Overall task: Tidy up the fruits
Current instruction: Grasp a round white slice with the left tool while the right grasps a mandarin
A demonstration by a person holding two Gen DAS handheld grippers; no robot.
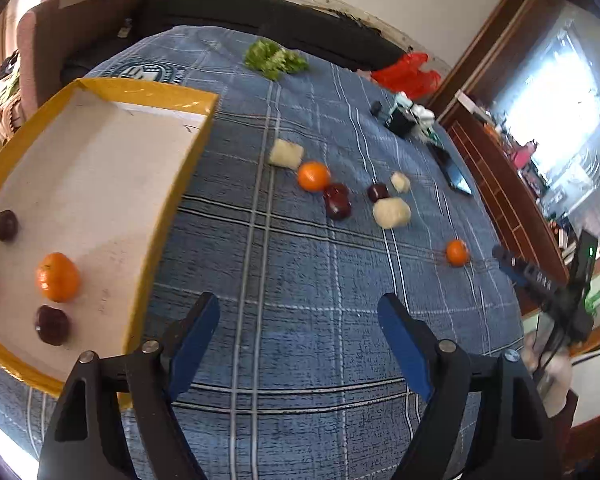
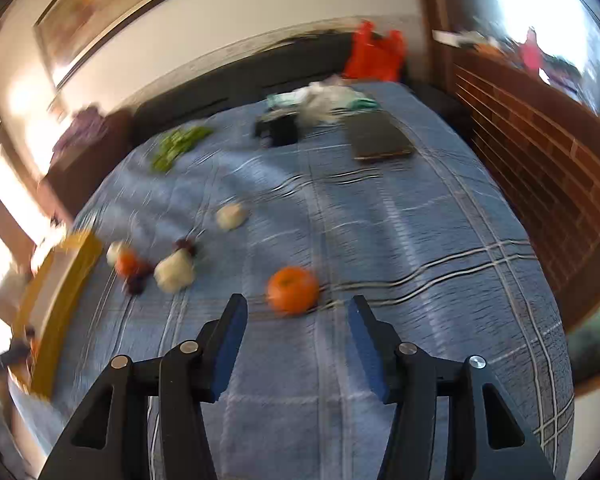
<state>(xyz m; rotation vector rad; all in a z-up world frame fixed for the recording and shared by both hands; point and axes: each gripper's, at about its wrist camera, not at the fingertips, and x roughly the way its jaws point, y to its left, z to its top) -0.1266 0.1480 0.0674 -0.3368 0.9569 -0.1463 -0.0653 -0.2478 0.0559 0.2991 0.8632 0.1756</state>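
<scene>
Blurring smears the orange (image 2: 293, 290) just beyond the right gripper's (image 2: 297, 312) spread, empty jaws; the left gripper (image 1: 299, 312) gapes too, its yellow tray (image 1: 172, 184) cut off leftward.

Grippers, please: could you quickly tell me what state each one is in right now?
Left gripper: open, holding nothing.
Right gripper: open, holding nothing; an orange lies just ahead of its jaws.

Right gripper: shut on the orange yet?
No, the right gripper is open, with the orange lying on the blue cloth just ahead of its fingertips.
</scene>
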